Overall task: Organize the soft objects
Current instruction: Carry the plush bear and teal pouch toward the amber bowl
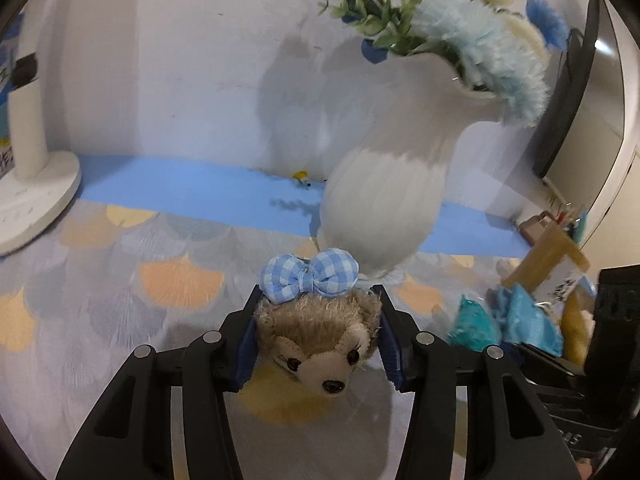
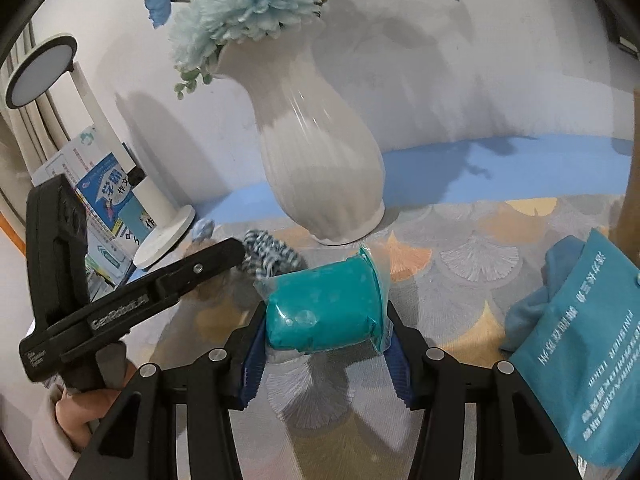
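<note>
A small brown plush animal [image 1: 320, 340] with a blue checked bow [image 1: 310, 276] sits between the blue pads of my left gripper [image 1: 318, 316], which is shut on its head just above the patterned tablecloth [image 1: 120, 300]. In the right wrist view a teal soft packet in clear wrap [image 2: 324, 312] is pinched sideways in my right gripper [image 2: 325, 320], lifted a little off the cloth. A person's hand [image 2: 80, 412] holds the left gripper's handle at the left of that view, where the bow [image 2: 272, 256] also shows. The teal packet [image 1: 474, 326] appears at the right of the left wrist view.
A tall white ribbed vase [image 2: 320, 160] of blue and white flowers stands just behind both grippers. A blue fabric bag [image 2: 580, 352] with printed text lies at the right. A white lamp base [image 1: 32, 200] and books [image 2: 104, 208] stand at the left by the wall.
</note>
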Motion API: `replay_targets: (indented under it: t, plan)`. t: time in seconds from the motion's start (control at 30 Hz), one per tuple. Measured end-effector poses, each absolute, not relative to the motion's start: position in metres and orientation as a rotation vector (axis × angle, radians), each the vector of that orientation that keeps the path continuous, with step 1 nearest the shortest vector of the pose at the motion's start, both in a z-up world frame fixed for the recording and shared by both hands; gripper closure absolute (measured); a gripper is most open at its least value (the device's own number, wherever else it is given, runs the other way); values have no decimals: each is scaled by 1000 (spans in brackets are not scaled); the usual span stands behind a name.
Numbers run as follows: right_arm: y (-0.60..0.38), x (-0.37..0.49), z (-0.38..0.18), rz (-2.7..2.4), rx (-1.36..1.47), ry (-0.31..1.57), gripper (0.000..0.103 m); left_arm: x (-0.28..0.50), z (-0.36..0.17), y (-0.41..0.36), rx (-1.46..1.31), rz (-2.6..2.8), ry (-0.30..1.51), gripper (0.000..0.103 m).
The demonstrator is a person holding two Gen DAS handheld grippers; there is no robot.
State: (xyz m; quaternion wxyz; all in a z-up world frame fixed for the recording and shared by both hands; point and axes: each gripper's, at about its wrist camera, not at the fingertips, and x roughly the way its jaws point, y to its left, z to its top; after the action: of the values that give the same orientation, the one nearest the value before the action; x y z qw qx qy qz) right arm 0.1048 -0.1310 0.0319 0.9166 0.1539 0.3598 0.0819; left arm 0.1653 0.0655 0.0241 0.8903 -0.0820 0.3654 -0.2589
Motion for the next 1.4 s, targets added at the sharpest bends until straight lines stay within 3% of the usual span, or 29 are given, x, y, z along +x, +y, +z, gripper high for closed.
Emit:
replay_targets:
  t: [0.9, 1.4]
  plan:
    - [-148, 34, 91, 222, 371, 645, 53, 95, 104, 55, -234, -437, 704, 56]
    - [-219, -23, 150, 177, 382, 527, 53, 51, 164, -41, -181, -573, 610, 56]
